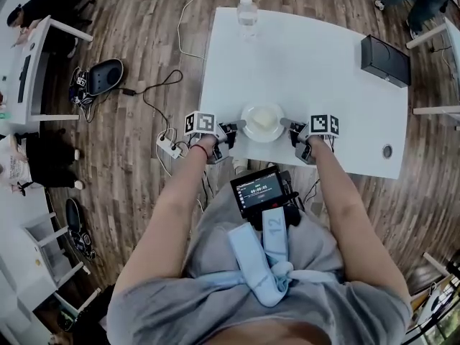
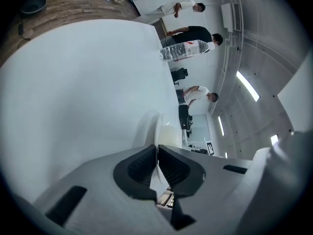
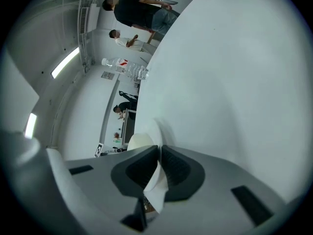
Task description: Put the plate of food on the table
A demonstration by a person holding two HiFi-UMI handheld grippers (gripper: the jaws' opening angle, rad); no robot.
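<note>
Closest in, one small screen (image 1: 257, 189) hangs at the person's chest, showing a row of digits too small to read, and the pale blue strap (image 1: 274, 230) below it carries the number 12. Past that are two grippers, and both grasp the one plate (image 1: 262, 123). The left gripper (image 1: 233, 126) has its jaws pressed together on the plate's left rim, which the left gripper view shows as a thin white edge (image 2: 157, 131) running between the dark pads of that gripper (image 2: 157, 166). The right gripper (image 1: 289, 126) is clamped the same way on the right rim (image 3: 155, 131), seen between its own pads (image 3: 159, 168). The plate holds a single pale, creamy mound of food (image 1: 264, 117). It sits over the near edge of the white table (image 1: 323, 63), between the two grippers; I cannot tell whether it rests on the top or hangs just above it. At the far edge stands one clear water bottle (image 1: 246, 14) with a white cap; its label (image 3: 124, 63) shows a red mark, but the writing cannot be read. One black box (image 1: 385, 60) sits at the far right corner.
</note>
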